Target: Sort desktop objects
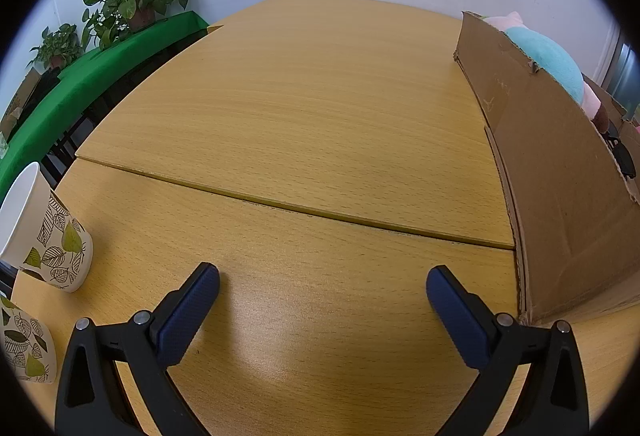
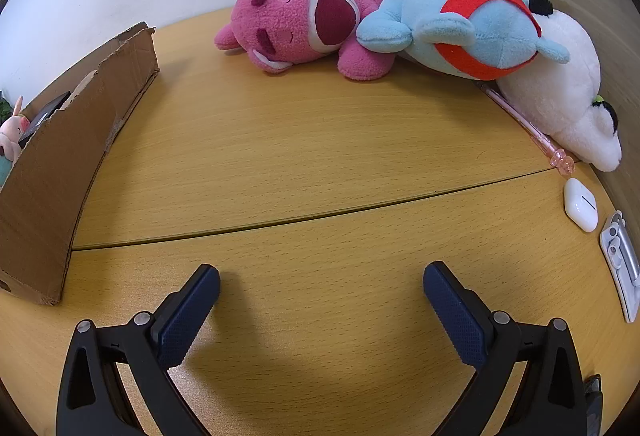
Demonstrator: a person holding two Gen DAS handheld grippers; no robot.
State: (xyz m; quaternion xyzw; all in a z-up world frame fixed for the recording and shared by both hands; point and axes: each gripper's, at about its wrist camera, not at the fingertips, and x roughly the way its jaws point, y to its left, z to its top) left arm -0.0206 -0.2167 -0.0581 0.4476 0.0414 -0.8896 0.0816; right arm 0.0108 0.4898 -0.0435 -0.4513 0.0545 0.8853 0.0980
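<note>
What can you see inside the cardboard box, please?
Above the cardboard box wall, a teal-and-pink plush toy and a dark object show. The wall hides the box's floor and anything lower.

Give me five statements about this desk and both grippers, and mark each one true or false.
1. The left gripper is open and holds nothing. True.
2. The right gripper is shut on the pink pen. False: it is open and empty, and the pen lies on the table beside the white plush.
3. The blue plush lies against the pink plush. True.
4. The cardboard box holds nothing. False: a plush with a teal body shows over its wall.
5. The leaf-print cup lies inside the box. False: it lies on the table, far left.
</note>
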